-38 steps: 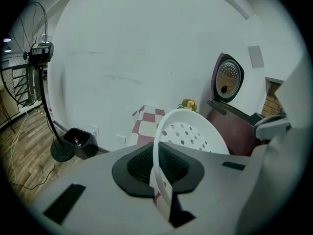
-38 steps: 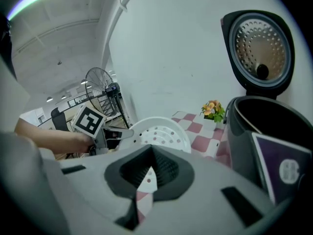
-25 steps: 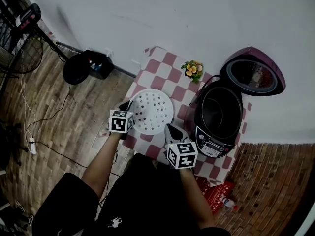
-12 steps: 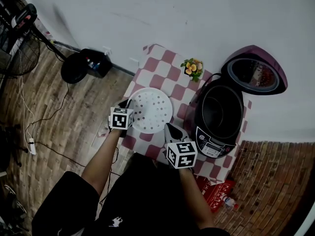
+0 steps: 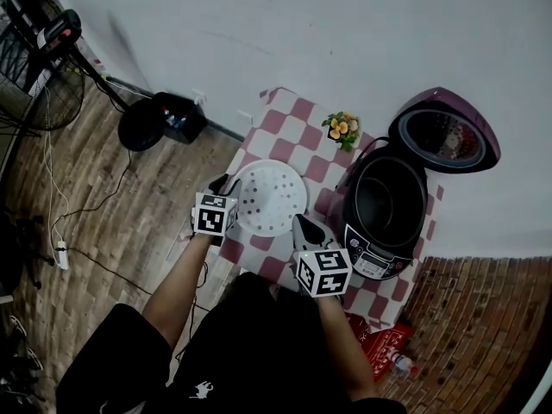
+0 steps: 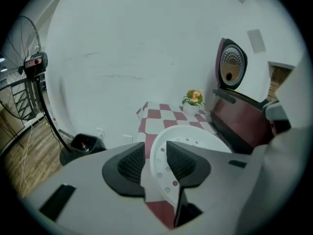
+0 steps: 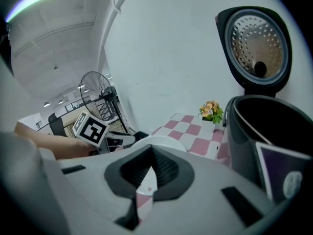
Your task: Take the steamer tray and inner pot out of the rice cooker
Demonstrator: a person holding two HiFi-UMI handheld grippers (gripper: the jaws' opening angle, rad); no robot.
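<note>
Lying on the red-checked tablecloth [image 5: 293, 132], the white perforated steamer tray [image 5: 269, 198] has its rim between the parted jaws of the left gripper [image 6: 155, 163], just opening to free it, while the right gripper [image 7: 149, 177], jaws together and empty, waits by the maroon rice cooker [image 5: 373, 261], its dark inner pot [image 5: 385, 201] yet to lift.

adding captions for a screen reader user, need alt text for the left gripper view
The left gripper has its jaws apart, having just been opening, with the rim of the white perforated steamer tray between them, ungripped, on a red and white checked tablecloth. Behind are the rice cooker with its lid up and a small potted flower, against a white wall.
</note>
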